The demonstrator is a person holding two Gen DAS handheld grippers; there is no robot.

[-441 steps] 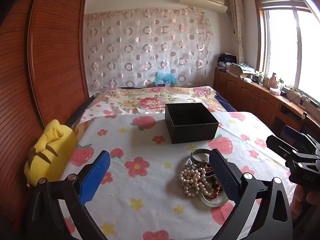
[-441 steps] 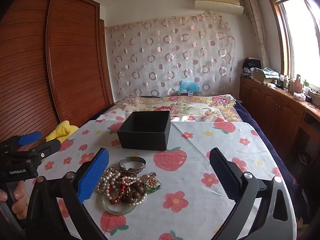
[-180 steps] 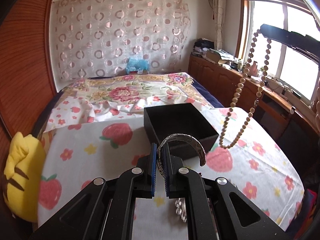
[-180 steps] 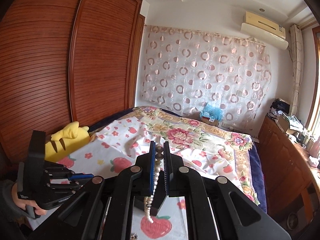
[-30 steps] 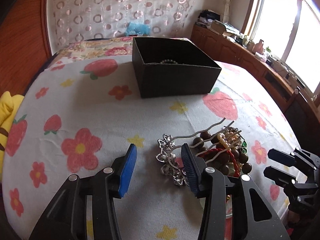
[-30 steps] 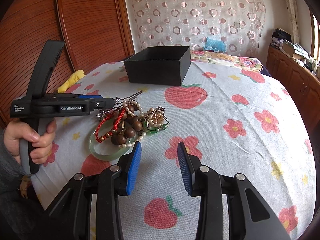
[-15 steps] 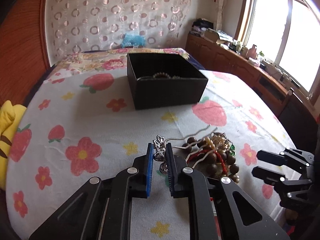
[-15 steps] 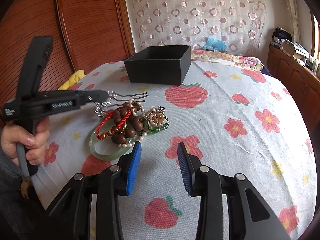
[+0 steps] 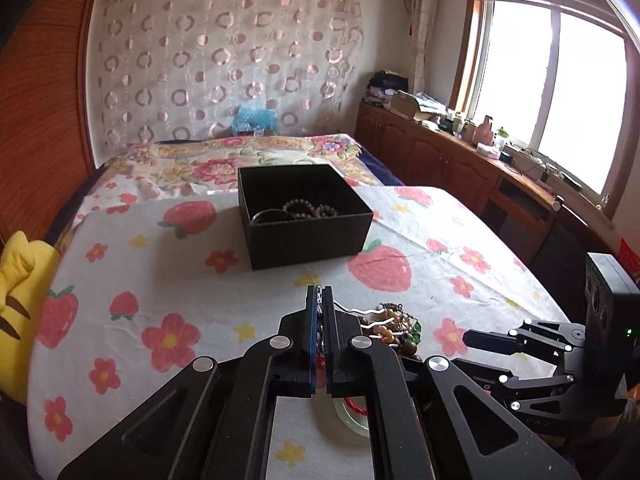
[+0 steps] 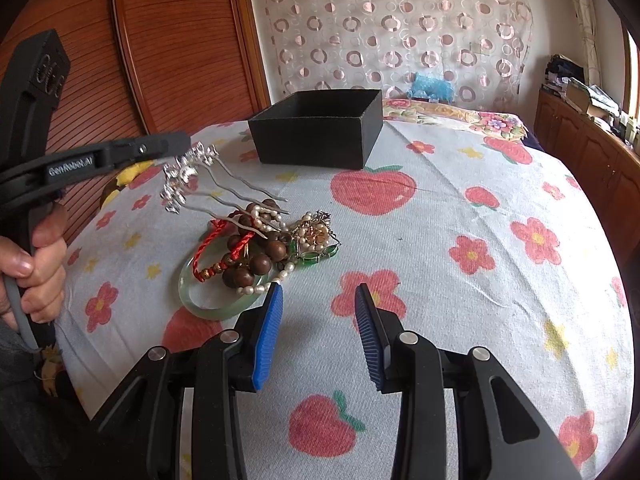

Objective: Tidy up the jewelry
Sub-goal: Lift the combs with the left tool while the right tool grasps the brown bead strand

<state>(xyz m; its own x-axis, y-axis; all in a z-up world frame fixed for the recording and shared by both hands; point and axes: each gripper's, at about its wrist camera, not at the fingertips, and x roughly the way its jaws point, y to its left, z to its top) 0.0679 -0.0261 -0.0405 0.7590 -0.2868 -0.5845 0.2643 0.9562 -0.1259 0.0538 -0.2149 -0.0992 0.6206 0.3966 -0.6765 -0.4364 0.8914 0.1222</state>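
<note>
My left gripper (image 9: 319, 294) is shut on a silver hairpin (image 10: 192, 176) with wavy prongs and holds it above the bed; in the right wrist view it (image 10: 180, 148) comes in from the left. Under it lies a jewelry pile (image 10: 256, 252): a green jade bangle (image 10: 212, 304), brown wooden beads, a red cord, pearls and a green-stone chain. The black box (image 9: 304, 212) stands farther back and holds a bead bracelet (image 9: 308, 208) and a ring-shaped bangle. My right gripper (image 10: 319, 300) is open and empty, just right of the pile.
The bed is covered by a white cloth (image 10: 460, 240) with strawberries and flowers. A yellow plush toy (image 9: 20, 280) lies at the left edge. A wooden wardrobe (image 10: 180, 40) stands on the left, wooden cabinets (image 9: 460, 168) and a window on the right.
My left gripper has lifted the silver hairpin off the pile, its prongs now hanging free above the beads. My right gripper has stayed open in place.
</note>
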